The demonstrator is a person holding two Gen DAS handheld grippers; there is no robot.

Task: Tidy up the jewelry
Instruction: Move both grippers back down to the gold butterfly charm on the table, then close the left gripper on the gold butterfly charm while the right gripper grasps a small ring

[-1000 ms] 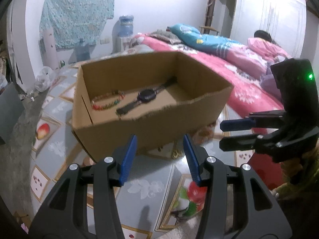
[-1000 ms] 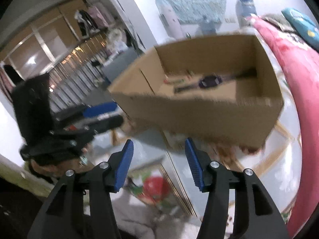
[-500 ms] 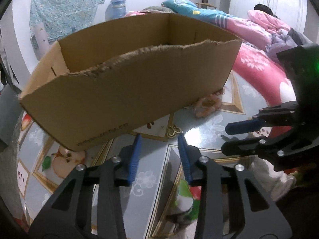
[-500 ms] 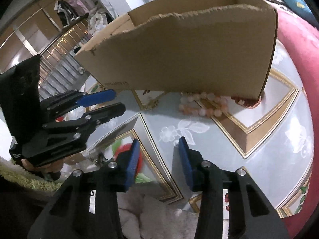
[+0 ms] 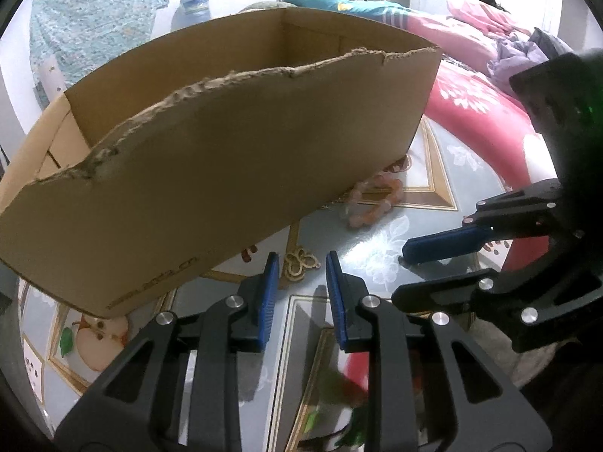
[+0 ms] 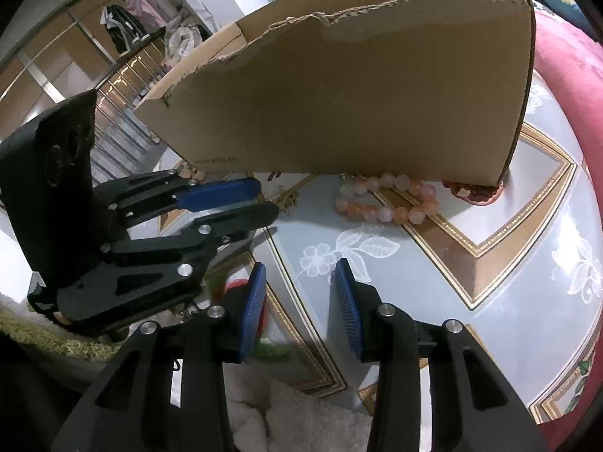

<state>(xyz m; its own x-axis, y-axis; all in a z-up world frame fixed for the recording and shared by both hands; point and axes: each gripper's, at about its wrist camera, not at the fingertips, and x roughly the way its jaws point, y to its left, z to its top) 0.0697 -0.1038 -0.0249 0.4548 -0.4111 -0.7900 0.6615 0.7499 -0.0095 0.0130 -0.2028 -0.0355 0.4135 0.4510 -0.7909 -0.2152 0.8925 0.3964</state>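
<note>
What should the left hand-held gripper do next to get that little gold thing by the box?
Probably ease forward and down until the small gold charm sits between its pads. The left hand-held gripper, jaws just narrowed and empty, sits just short of the charm, which lies flat on the tablecloth beside the cardboard box.

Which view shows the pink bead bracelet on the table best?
The right wrist view: the pale pink and orange bead bracelet lies sharp and nearly whole beside the brown cardboard box, its far edge tucked against the box's base. The left wrist view shows it smaller, off-centre and blurrier, its beads less distinct.
</note>
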